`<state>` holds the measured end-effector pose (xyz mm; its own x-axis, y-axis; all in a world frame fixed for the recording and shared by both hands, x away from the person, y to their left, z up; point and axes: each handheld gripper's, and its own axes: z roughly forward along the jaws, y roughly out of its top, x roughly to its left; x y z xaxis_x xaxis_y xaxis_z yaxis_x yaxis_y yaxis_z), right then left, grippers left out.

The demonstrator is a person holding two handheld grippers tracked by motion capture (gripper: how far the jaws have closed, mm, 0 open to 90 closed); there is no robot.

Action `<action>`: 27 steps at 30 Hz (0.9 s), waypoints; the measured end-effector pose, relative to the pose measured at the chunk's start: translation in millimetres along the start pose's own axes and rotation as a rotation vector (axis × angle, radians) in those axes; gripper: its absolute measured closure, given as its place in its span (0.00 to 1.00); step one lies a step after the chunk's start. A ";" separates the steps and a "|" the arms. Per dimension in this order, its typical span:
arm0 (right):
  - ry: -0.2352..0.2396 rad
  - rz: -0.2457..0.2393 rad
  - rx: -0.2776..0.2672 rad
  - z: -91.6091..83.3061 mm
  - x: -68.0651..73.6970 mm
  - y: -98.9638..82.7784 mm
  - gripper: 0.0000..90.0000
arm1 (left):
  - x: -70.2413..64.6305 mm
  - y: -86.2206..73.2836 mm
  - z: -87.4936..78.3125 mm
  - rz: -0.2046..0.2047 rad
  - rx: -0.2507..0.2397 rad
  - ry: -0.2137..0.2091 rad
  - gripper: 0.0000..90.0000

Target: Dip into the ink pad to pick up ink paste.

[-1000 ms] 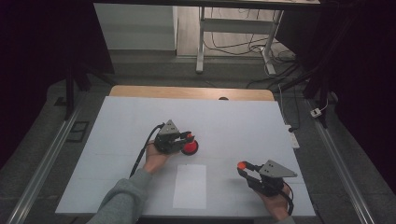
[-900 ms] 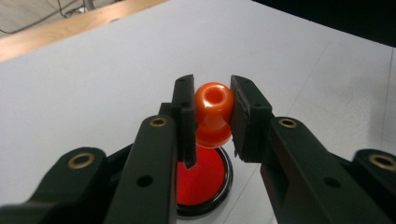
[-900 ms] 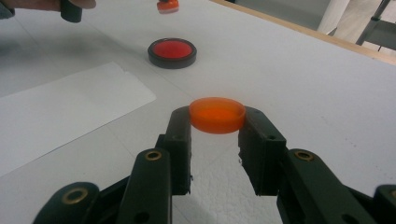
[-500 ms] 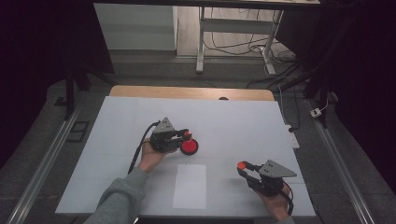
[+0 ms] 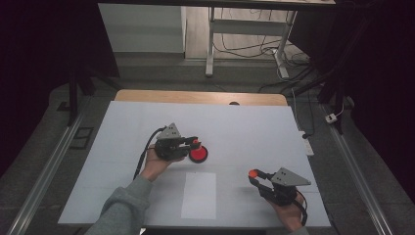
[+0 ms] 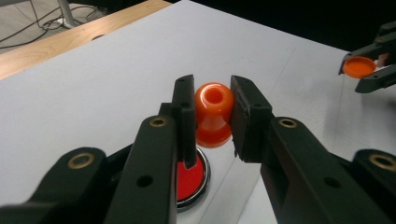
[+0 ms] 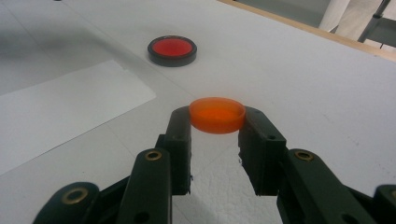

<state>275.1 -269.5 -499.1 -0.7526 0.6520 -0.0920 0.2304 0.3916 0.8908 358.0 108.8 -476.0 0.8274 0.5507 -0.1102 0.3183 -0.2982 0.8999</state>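
Left hand: the left gripper (image 5: 195,142) is held level over the middle of the white table (image 5: 254,122), forearm in a grey sleeve (image 5: 125,210) coming in from the near edge, jaws pointing to the person's right.
Left claw: pinching a small orange bottle (image 6: 213,114) at its neck, pads pressed against both sides.
Bottle: glossy orange plastic, rounded body, open round mouth, held just above a red dish (image 5: 198,153).
Dish: flat, round, red inside with a dark metallic rim, lying on the table.
Right hand: the right gripper (image 5: 253,175) sits near the front right corner, jaws pointing left toward the other.
Right claw: clamped on an orange cap (image 7: 217,114).
Cap: shallow, round, translucent orange, clear of the table.
Surface: matte white board with a paper sheet (image 5: 199,194) at the front.
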 end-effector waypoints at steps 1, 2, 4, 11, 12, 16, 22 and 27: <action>0.000 -0.001 0.000 0.0 0.0 0.0 0.72 | -0.6 0.5 -0.9 0.003 -0.001 -0.003 0.81; -0.001 -0.001 -0.001 0.0 0.0 0.0 0.72 | -1.1 1.0 -2.0 0.007 0.000 -0.005 0.81; -0.002 -0.002 -0.001 0.0 -0.1 0.1 0.72 | -2.3 2.2 -4.2 0.013 -0.001 -0.010 0.81; -0.003 -0.004 0.002 0.1 0.7 0.3 0.72 | -7.8 4.4 -9.7 0.033 0.011 -0.025 0.81; -0.003 -0.004 0.003 0.1 0.7 0.3 0.72 | -8.4 4.5 -10.2 0.036 0.013 -0.029 0.81; -0.002 -0.004 0.005 0.2 0.4 0.2 0.72 | -10.4 4.7 -11.8 0.042 0.021 -0.039 0.81; -0.003 -0.006 0.002 -0.2 0.6 -0.3 0.72 | -12.4 5.0 -13.5 0.048 0.025 -0.049 0.81; -0.004 -0.004 0.004 0.1 0.5 0.0 0.72 | -13.9 5.3 -14.4 0.049 0.030 -0.052 0.81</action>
<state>274.7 -269.1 -499.3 -0.7512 0.6529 -0.0971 0.2298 0.3966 0.8888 341.6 110.8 -463.7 0.8650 0.4938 -0.0889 0.2901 -0.3477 0.8916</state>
